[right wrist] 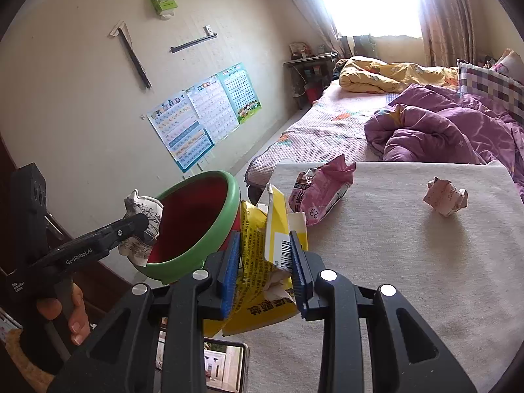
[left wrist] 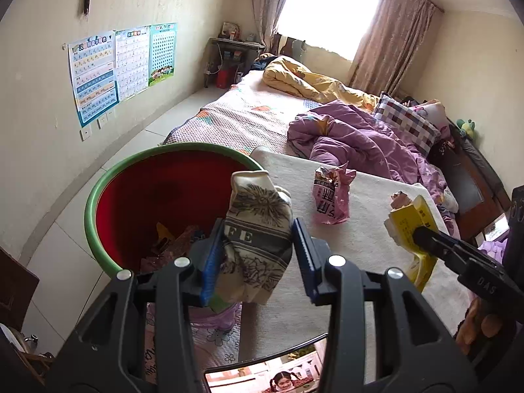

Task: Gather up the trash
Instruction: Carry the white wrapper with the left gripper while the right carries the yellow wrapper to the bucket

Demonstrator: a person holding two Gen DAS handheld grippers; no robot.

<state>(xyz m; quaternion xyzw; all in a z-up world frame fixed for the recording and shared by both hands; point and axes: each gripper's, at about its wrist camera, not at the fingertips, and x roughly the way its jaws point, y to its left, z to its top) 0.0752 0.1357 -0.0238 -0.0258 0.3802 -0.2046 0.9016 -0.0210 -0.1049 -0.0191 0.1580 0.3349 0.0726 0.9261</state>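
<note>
My left gripper (left wrist: pixel 258 255) is shut on a crumpled white wrapper with black print (left wrist: pixel 258 229), held at the near right rim of a green basin with a red inside (left wrist: pixel 98 196). The same wrapper (right wrist: pixel 140 229) hangs at the basin's (right wrist: pixel 203 249) left side in the right wrist view, where the left gripper (right wrist: pixel 140 226) shows too. My right gripper (right wrist: pixel 263 262) is shut on a yellow packet (right wrist: pixel 258 294), just right of the basin. The packet (left wrist: pixel 412 226) and right gripper (left wrist: pixel 417 234) appear at the right of the left wrist view. Several scraps lie in the basin.
A pink wrapper (left wrist: pixel 330 196) (right wrist: pixel 322 190) and a crumpled pink paper ball (right wrist: pixel 445 196) lie on the beige cloth-covered surface (right wrist: pixel 409 262). A phone (right wrist: pixel 226 366) lies near its front edge. Behind stands a bed with purple (left wrist: pixel 353 134) and yellow quilts.
</note>
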